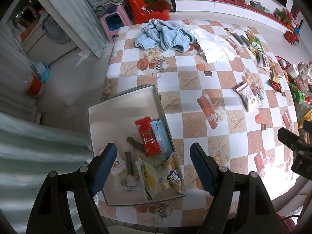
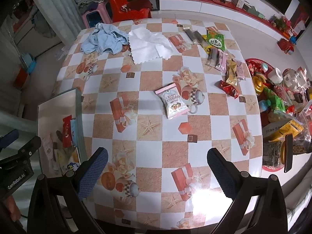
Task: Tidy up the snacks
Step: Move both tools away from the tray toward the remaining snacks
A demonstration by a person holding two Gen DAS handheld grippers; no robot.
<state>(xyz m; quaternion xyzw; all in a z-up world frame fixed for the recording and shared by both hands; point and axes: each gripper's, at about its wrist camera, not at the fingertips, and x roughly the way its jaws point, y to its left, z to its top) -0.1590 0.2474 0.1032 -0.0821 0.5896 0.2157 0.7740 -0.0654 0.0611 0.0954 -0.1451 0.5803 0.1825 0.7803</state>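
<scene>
1. Hovering over the box (image 1: pixel 124 105), the left gripper (image 1: pixel 153 167) is spread wide and carries nothing; several snacks already lie inside.
2. Spread and empty too, the right gripper (image 2: pixel 156 171) hangs above the table (image 2: pixel 156 136).
3. Likely step: fetching the next snack.
4. Nearest is the pink packet (image 2: pixel 172 101), mid-table, well apart from the box; it calls for a reach forward and a pinch.
</scene>
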